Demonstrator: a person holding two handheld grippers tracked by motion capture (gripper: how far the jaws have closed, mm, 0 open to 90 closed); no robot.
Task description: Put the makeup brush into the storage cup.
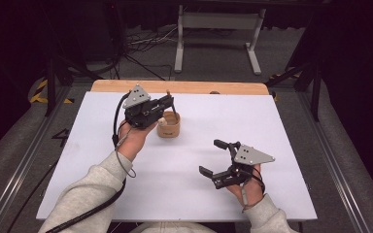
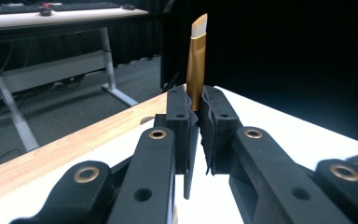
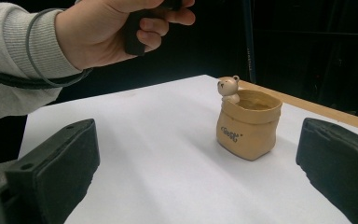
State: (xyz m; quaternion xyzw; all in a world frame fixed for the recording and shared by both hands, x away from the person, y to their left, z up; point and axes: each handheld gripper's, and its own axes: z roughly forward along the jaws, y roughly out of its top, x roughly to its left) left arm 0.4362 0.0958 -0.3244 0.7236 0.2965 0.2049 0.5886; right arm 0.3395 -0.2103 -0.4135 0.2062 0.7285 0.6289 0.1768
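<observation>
Brush (image 2: 197, 65) (gold ferrule) in left tool (image 2: 195, 116)

Table (image 1: 184, 184) lit bright from overhead, white top near blown out in left gripper view; surroundings v. dark. Soft short shadows. Near jaws blurred.

we see a matt white table cover (image 1: 184, 184) over a pale wood edge (image 1: 184, 87). the bag-shaped pot (image 3: 249, 123) looks smooth, tan ceramic. the brush (image 2: 196, 60) has a shiny golden metal ferrule.
</observation>
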